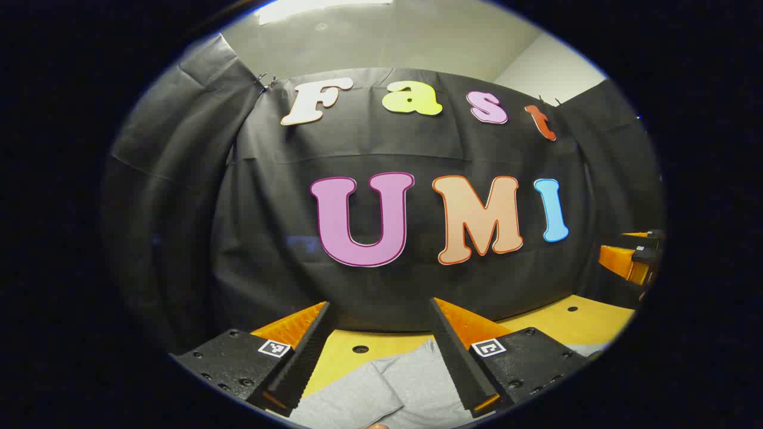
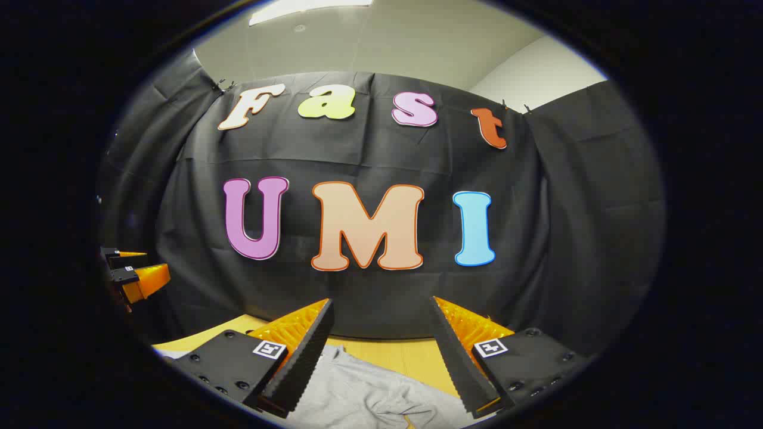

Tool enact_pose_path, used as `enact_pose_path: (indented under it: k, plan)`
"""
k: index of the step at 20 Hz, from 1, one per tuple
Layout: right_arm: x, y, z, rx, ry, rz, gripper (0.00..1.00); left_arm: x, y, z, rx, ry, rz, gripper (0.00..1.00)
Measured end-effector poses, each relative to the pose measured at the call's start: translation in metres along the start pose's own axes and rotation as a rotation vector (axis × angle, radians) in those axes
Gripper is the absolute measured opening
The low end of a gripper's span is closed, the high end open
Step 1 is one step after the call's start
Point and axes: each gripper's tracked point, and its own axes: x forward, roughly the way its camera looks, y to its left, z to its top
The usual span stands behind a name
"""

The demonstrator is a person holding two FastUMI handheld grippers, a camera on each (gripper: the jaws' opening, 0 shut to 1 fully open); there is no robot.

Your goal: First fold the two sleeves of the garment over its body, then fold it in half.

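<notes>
Garment [image 1: 387, 387], grey and soft, is lying flat on the yellow table [image 1: 560, 322], which serves as the landmark for everything below. In the left gripper view the cloth is sitting at the table's near edge, a fold line running across it, with bare tabletop and a small round hole [image 1: 360, 348] showing just beyond it toward the black cloth wall [image 1: 268, 238]. Left gripper [image 1: 381, 310] is hovering above the table over the garment, fingers spread wide, nothing between them, fingertips clear of the fabric. In the right gripper view the garment [image 2: 363, 393] is lying rumpled on the same table [image 2: 411, 354], wrinkles gathering near the middle. Right gripper [image 2: 381, 310] is hanging above the table over that cloth, fingers likewise wide apart and gripping nothing. Each gripper is also appearing at the edge of the other's view, off to the side of the table: the right one far right in the left gripper view, the left one far left in the right gripper view, both raised above table level.
</notes>
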Motion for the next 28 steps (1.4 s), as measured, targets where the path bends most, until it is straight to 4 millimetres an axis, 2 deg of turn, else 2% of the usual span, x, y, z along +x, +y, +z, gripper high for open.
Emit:
enact_pose_path:
  k: [7,13,22,26,28]
  plan:
    - [0.000,-0.014,0.004,0.022,-0.002,-0.032,0.98,-0.004,-0.010,0.006,0.018,-0.014,-0.021,0.94]
    - [-0.004,-0.015,0.002,0.021,-0.001,-0.027,0.98,-0.005,-0.018,0.004,0.012,-0.004,-0.031,0.94]
    - [-0.007,-0.018,-0.001,0.020,0.003,-0.030,0.98,-0.006,-0.017,-0.002,-0.016,0.005,-0.019,0.93]
    - [-0.002,-0.028,-0.009,0.026,0.021,-0.033,1.00,-0.005,-0.016,-0.004,-0.018,0.001,-0.018,0.94]
    - [0.001,-0.046,-0.020,0.017,0.036,-0.052,0.98,-0.004,-0.017,-0.007,-0.019,0.005,-0.022,0.93]
